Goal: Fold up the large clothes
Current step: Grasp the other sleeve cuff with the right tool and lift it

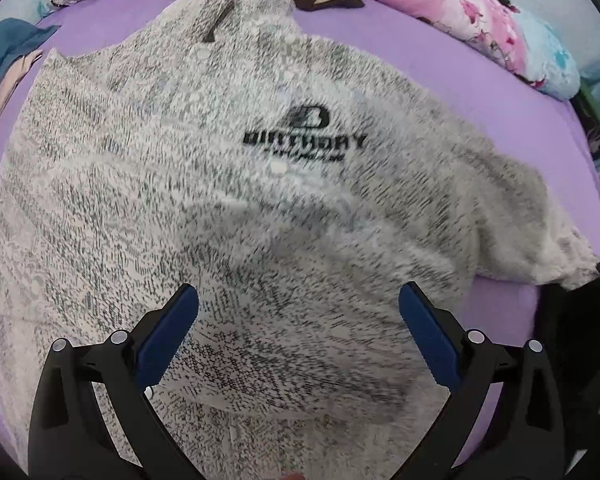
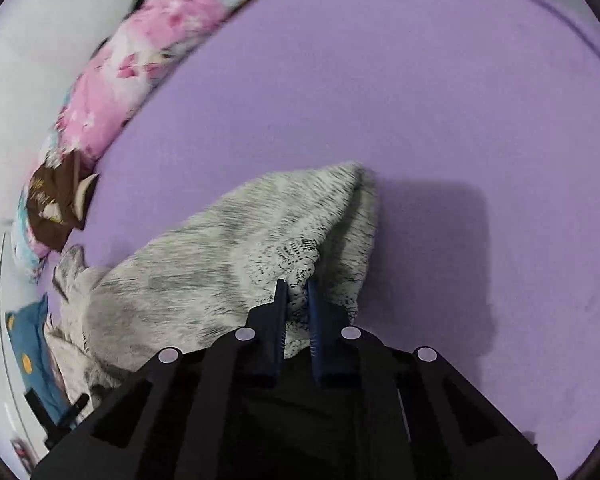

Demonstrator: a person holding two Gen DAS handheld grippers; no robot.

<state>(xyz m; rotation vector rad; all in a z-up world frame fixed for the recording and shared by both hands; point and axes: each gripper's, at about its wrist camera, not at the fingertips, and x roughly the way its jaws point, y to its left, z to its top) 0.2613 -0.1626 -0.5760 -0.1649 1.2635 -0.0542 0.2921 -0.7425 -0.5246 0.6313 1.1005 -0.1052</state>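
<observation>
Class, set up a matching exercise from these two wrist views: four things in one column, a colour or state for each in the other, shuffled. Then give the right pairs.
Things:
1. sweater
2. bed sheet
3. left gripper
4. right gripper

States:
A. plain purple
B. jaws wide apart over the knit
C. speckled grey and white, black logo
D. shut on a fold of fabric

Pairs: 1-C, 2-A, 3-B, 4-D
</observation>
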